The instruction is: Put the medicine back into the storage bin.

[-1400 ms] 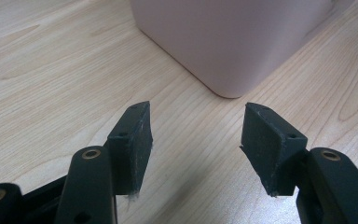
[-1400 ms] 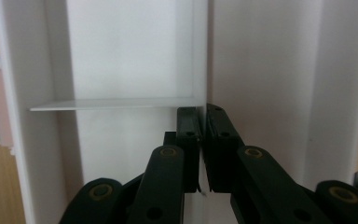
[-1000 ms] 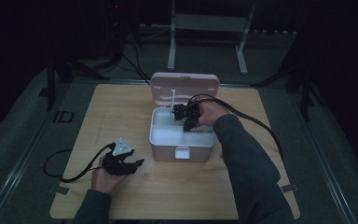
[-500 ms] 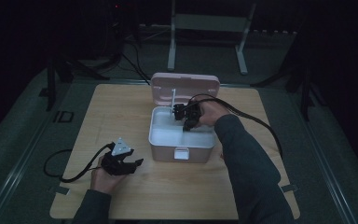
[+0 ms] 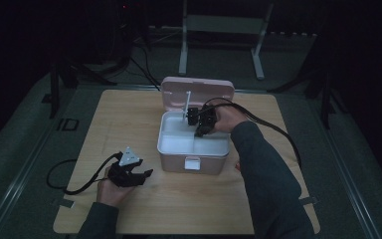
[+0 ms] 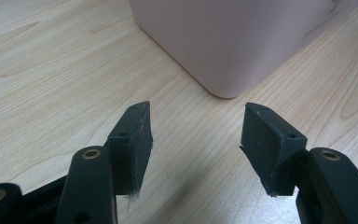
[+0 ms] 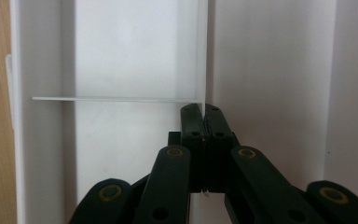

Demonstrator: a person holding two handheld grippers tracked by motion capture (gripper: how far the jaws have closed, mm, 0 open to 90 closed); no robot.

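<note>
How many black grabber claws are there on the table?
2. The left gripper rests open on the wooden table in front of the pink box. The right gripper is inside the box, shut on a thin white divider.

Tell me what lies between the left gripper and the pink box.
Bare wooden table, seen in the left gripper view between the open left gripper and the pink box.

Pink box (image 5: 195, 160), white divider (image 7: 202, 51)

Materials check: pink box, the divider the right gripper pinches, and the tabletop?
Pink box: likely moulded plastic, smooth matte, rounded corners. Divider: thin white sheet, probably plastic, edge-on in the right gripper. Tabletop: light wood or wood-look laminate, visible grain.
</note>
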